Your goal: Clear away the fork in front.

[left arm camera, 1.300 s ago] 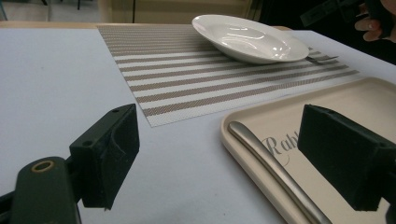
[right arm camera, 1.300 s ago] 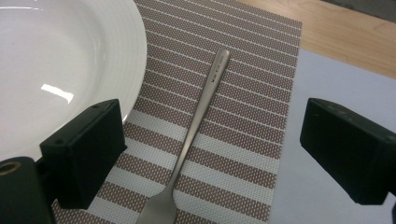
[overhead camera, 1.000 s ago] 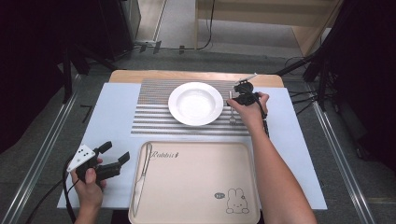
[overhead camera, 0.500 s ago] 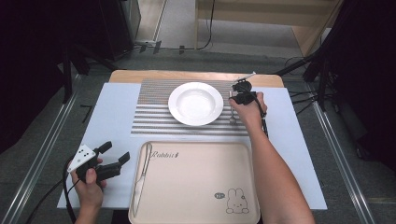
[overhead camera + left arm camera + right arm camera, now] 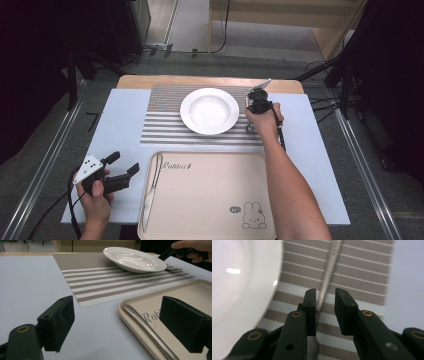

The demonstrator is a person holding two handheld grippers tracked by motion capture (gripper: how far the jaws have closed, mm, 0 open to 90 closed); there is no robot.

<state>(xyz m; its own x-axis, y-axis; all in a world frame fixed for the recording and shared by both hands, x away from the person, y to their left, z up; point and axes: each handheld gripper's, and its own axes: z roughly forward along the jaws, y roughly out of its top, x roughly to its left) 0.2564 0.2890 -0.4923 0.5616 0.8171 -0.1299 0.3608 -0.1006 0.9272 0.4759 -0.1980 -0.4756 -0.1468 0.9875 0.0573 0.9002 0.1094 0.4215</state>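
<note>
A white plate (image 5: 209, 111) (image 5: 135, 258) (image 5: 237, 290) sits on a striped placemat (image 5: 165, 120) (image 5: 362, 270). Just right of it lies a metal fork (image 5: 249, 128) (image 5: 173, 269) (image 5: 329, 272). My right gripper (image 5: 251, 119) (image 5: 325, 293) points down over the fork's handle. Its jaws have just been closing, and the handle lies between them against the left pad, with a gap to the right pad. My left gripper (image 5: 124, 163) (image 5: 122, 317) hovers wide open and holds nothing at the left edge of a beige tray (image 5: 210, 200) (image 5: 190, 290), where a knife (image 5: 151, 192) (image 5: 150, 332) lies.
The placemat and tray rest on a pale sheet (image 5: 120, 130) that covers a wooden table (image 5: 200, 80). The tray has a rabbit print (image 5: 252, 217) near its front right corner. Dark stands and cables surround the table.
</note>
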